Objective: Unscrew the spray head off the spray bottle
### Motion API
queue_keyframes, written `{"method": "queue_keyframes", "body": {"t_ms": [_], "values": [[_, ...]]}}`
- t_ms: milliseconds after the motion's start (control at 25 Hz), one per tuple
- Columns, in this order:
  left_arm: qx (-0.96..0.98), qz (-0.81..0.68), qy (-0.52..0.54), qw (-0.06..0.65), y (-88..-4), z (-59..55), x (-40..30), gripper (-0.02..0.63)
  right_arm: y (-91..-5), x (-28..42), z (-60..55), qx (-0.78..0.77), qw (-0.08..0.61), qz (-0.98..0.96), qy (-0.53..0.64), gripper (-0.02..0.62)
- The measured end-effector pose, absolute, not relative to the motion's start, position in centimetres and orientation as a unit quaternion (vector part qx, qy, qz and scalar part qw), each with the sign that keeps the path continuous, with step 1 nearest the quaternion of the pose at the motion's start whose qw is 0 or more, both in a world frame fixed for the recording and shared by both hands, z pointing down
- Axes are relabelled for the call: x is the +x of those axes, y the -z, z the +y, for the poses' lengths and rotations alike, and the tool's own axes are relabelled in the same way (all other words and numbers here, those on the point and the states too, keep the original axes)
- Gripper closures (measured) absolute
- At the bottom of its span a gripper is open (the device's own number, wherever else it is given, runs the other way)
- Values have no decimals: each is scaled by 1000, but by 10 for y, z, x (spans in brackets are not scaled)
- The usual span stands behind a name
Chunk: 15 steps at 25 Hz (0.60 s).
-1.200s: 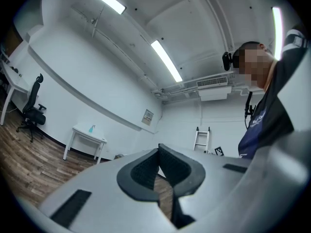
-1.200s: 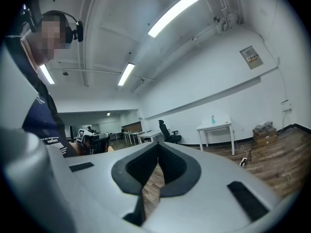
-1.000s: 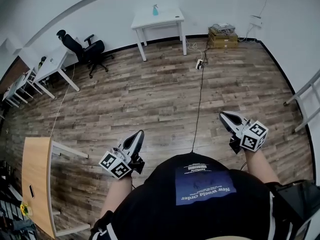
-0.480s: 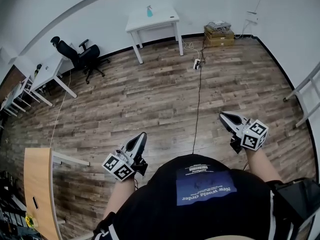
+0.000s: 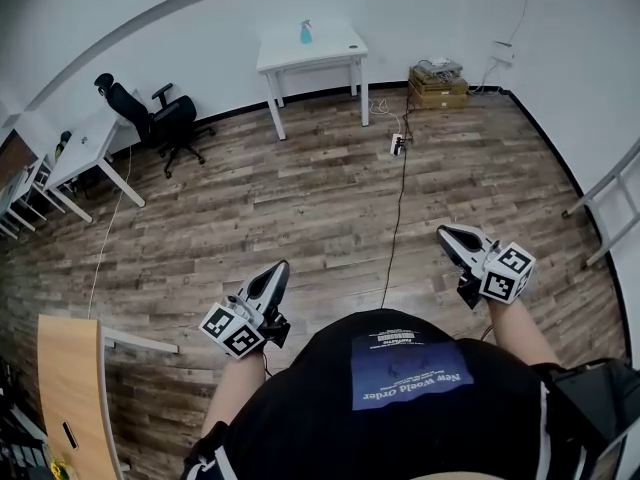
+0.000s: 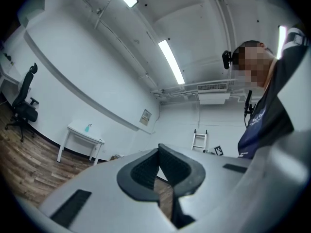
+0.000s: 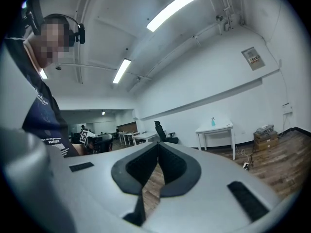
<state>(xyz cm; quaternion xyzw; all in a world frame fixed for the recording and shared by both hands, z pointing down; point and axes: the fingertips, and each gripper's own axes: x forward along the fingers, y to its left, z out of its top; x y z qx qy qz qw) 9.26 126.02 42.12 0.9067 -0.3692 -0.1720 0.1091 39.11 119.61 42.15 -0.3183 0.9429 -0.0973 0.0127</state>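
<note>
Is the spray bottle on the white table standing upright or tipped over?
Upright: the spray bottle stands tall, narrow end up, on the white table.

1. White table: against the far wall, on the wood-plank floor.
2. Black office chair: left of the white table, beside a white desk.
3. Stacked cardboard boxes: at the wall, right of the white table.
4. Power strip: on the floor, with a black cable running toward the camera.
5. Light wooden desk: at lower left.
</note>
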Motion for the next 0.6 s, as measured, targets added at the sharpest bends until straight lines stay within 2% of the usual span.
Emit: {"method": "queue_keyframes", "body": {"t_ms": [320, 600], "values": [[902, -373, 177, 125, -438, 1224, 3, 604, -425, 296, 1158, -317, -6, 943, 102, 600], [901, -367, 177, 147, -457, 1199, -23, 604, -439, 249, 1134, -301, -32, 946, 113, 599]]}}
